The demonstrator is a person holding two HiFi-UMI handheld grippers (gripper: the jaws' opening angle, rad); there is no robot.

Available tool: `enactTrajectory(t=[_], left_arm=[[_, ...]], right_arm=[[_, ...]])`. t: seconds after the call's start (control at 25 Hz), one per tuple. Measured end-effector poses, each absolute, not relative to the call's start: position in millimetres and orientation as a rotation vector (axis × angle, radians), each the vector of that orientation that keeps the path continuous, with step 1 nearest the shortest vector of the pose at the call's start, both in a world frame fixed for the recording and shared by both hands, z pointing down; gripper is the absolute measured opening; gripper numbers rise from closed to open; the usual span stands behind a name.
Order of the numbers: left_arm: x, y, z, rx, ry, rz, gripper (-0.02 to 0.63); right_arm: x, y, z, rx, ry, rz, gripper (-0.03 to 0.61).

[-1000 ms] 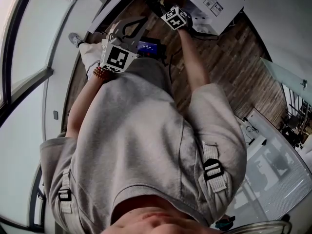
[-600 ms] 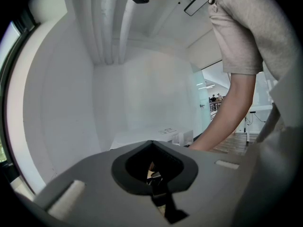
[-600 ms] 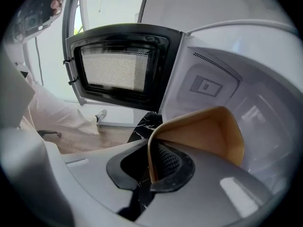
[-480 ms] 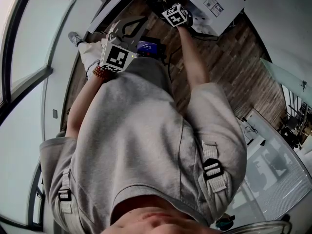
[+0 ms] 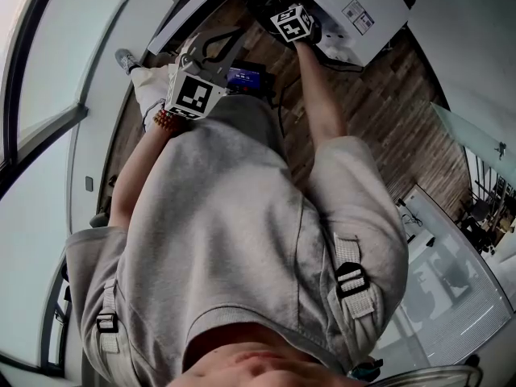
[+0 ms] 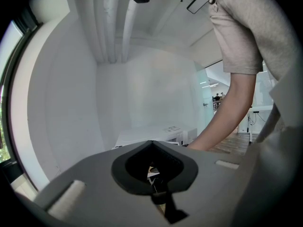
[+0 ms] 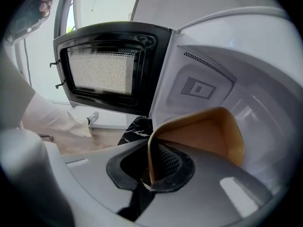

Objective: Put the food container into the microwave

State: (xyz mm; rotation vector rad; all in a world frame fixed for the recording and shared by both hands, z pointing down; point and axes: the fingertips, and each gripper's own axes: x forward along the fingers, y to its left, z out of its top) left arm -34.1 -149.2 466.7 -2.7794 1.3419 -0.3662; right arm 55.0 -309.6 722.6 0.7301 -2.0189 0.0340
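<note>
Left claw [image 6: 152,148] has its jaws closed together with nothing between them. In the head view it hangs level in front of the person's grey shirt [image 5: 234,240], well apart from the microwave [image 5: 355,14] and out over the wooden floor [image 5: 379,111]. In its own view the person's right arm [image 6: 227,112] reaches across on the right.

Right claw [image 7: 152,167] is tilted downward at the open front of the microwave, and its jaws are nearly together, pinching the thin side wall of the tan food container [image 7: 203,131]. In the right gripper view the black door [image 7: 109,74] stands swung open on the left, its mesh window facing the camera. Just right of the door, the food container sticks out past the jaws, open side up, and shows against the white inside wall of the microwave [image 7: 246,79]. Whether its bottom rests on the microwave's floor cannot be told.
</note>
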Motion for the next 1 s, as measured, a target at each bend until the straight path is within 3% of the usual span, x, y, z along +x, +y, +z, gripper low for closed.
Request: enactTrajectory(t=[1.0], left_arm=[[-39.8,-150.5,474.8,-2.784,1.373,-0.415,-0.002]], right_arm=[[63.5,-347.3,731.7,0.807,-1.944,0.011,0.028]])
